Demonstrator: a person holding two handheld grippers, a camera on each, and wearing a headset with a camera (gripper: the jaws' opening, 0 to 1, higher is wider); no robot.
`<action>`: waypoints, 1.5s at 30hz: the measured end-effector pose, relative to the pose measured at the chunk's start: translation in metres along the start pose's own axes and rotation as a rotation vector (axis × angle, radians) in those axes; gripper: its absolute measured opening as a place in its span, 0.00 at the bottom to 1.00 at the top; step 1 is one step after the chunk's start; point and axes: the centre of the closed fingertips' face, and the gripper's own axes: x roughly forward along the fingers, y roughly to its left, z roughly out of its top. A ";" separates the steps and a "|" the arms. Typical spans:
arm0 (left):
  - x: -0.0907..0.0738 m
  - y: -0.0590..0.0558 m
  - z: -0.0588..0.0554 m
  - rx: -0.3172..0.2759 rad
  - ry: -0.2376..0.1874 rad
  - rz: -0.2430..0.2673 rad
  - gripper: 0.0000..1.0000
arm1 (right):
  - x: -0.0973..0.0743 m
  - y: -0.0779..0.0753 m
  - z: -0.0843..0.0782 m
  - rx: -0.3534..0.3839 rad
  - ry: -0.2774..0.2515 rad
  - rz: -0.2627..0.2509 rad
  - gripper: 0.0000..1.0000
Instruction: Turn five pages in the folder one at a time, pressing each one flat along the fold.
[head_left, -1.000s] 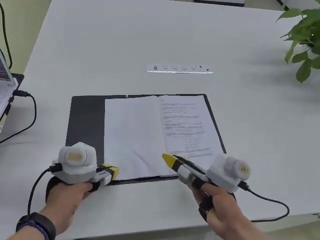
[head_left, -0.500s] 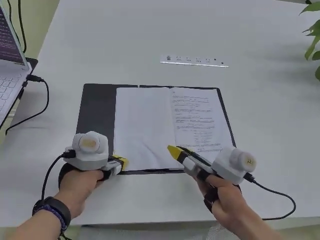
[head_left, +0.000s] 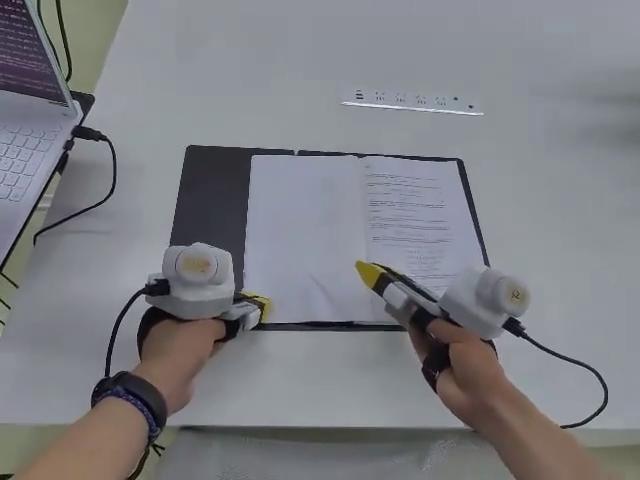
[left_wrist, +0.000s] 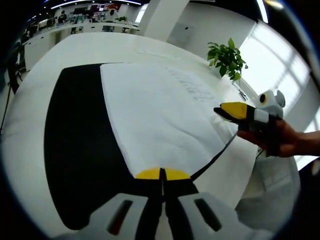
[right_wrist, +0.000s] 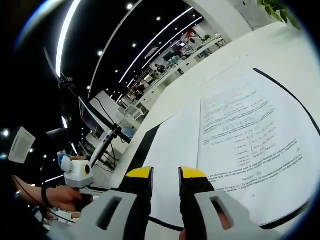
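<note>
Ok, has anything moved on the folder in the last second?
Nothing I can make out; only the headset camera shifted. The left gripper stays shut at the near corner of the blank page, the right gripper stays open near the fold, and the folder lies open, no page lifted.

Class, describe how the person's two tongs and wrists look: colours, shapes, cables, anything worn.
The left tongs and right tongs have white rounded bodies, dark jaws and yellow tips. A black cable trails from each. The left wrist wears a dark band.
</note>
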 end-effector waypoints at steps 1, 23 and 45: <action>0.000 0.000 0.000 0.001 0.001 0.000 0.00 | 0.001 -0.001 0.001 0.007 0.000 -0.001 0.19; 0.001 -0.001 -0.002 -0.039 0.018 0.040 0.00 | 0.044 -0.037 0.017 -0.013 0.054 -0.055 0.00; -0.001 -0.008 0.001 -0.008 0.047 0.088 0.00 | 0.080 -0.037 0.046 -0.029 0.045 -0.016 0.00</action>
